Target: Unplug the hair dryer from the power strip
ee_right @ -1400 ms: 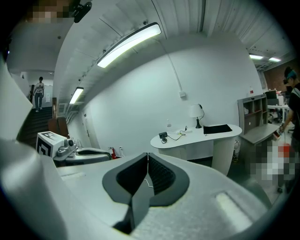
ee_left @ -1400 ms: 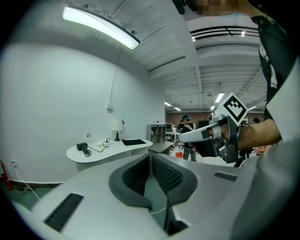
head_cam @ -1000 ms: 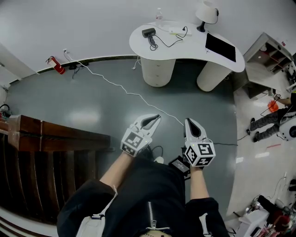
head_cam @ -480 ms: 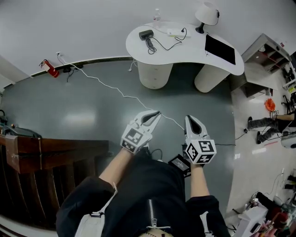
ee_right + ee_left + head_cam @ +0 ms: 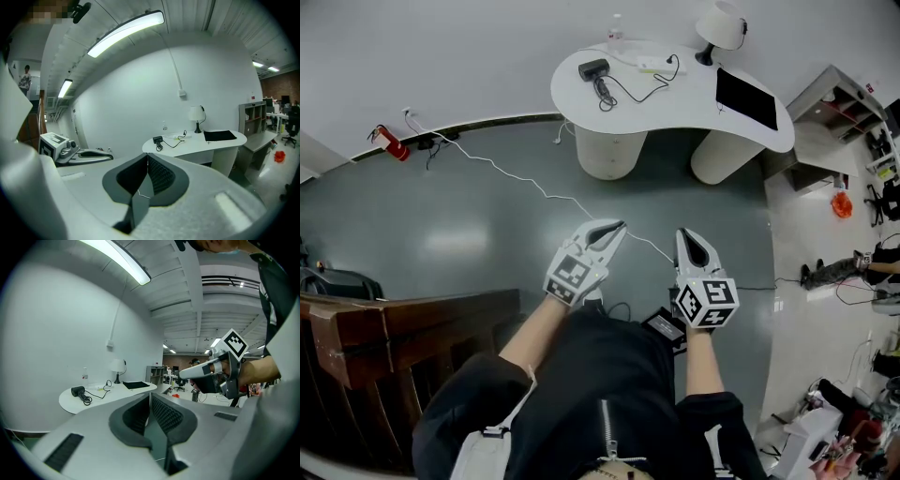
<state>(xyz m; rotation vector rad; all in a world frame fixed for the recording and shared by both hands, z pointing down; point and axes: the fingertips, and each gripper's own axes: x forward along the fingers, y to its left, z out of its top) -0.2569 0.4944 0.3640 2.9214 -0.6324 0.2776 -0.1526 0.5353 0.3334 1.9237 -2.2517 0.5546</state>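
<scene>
Left gripper (image 5: 617, 226) and right gripper (image 5: 686, 235), jaws together, point toward the distant hair dryer (image 5: 593, 68).

The bench (image 5: 675, 98) stands at 12 o'clock against the wall, well ahead of the left gripper (image 5: 612, 226) and right gripper (image 5: 687, 235). On the bench, the hair dryer (image 5: 593, 68) lies at the 9 o'clock end. The power strip (image 5: 654, 66) is near the dryer at its 3 o'clock, a lamp (image 5: 719, 25) stands behind at 1 o'clock, and a flat pad (image 5: 746, 97) lies toward the 3 o'clock end. A floor cable (image 5: 516, 175) runs from the wall at 10 o'clock, beside a fire extinguisher (image 5: 387, 141), and passes between the two grippers. A cabinet (image 5: 403, 319) sits at 8 o'clock.
</scene>
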